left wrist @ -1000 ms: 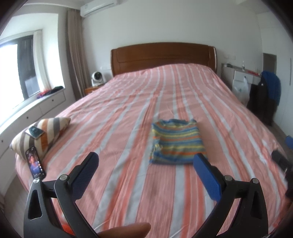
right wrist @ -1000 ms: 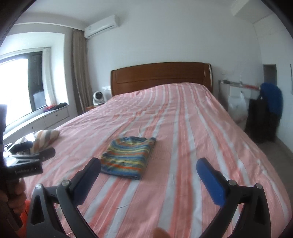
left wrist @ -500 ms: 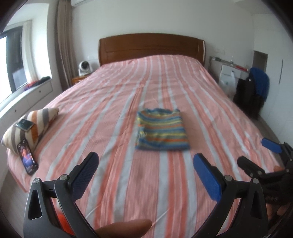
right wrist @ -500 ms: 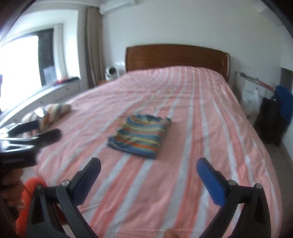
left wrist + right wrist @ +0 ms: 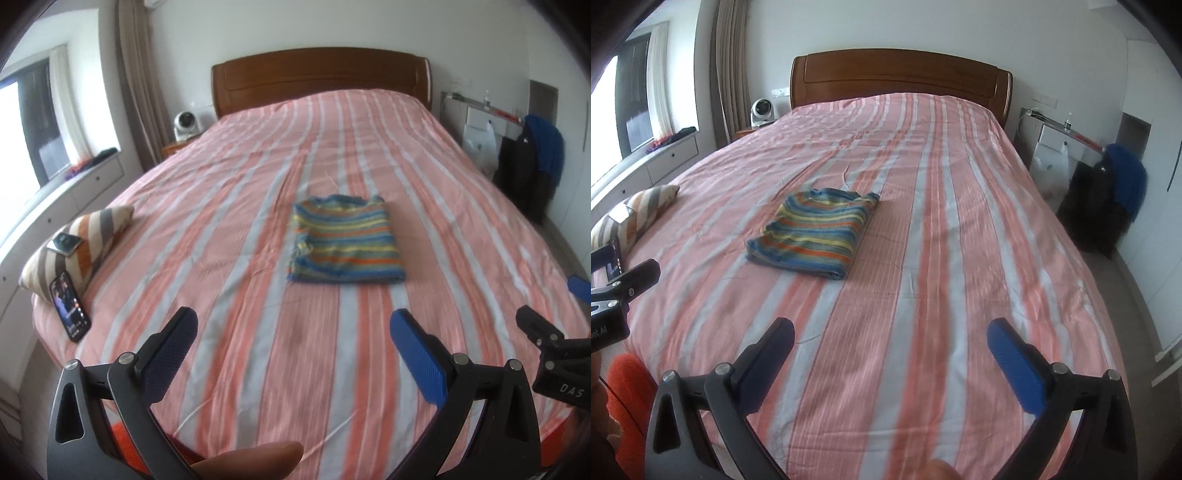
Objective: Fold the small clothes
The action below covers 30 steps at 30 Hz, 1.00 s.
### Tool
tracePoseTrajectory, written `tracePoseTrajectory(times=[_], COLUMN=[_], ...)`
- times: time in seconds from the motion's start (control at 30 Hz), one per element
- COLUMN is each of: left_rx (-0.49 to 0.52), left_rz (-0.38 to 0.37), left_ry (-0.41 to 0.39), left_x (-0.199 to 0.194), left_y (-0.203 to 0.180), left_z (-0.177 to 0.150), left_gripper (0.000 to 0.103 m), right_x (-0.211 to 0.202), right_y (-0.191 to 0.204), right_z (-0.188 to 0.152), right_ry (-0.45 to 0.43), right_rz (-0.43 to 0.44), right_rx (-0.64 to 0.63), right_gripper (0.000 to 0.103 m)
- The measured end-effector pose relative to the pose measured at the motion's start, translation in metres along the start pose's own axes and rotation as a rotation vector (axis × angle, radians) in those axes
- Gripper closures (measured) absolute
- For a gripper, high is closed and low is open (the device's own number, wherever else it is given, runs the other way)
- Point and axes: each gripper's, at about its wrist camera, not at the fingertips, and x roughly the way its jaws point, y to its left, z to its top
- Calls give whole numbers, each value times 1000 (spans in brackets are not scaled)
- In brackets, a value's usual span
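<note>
Though folded, shirt on bed

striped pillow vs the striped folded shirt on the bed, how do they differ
The striped pillow is plump, in brown, grey and cream diagonal stripes, at the bed's edge with a phone on top. The striped folded shirt lies flat mid-bed, in blue, yellow and orange stripes, nothing on it. Both rest on the bedspread.

The folded garment bore blue, yellow, green and orange stripes; the bedspread was pink-and-white striped.
</note>
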Motion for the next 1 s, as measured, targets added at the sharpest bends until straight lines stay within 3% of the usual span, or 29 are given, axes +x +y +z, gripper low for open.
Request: tracePoseTrajectory(times=[0.07, 0.33, 1.0], left_rx=[13, 47, 31], left_rz=[24, -13, -27], left_ry=[-9, 10, 45], left_x=[0, -2, 1], left_y=[-3, -9, -13], left_z=[-2, -1, -2], left_gripper=[0, 0, 0], right_x=[-1, -7, -15], right_y=[0, 8, 15], right_z=[0, 2, 3], right_ry=[-5, -32, -33], right_rz=[0, -16, 9], right_rx=[-3, -41, -45], right_gripper=[0, 0, 0])
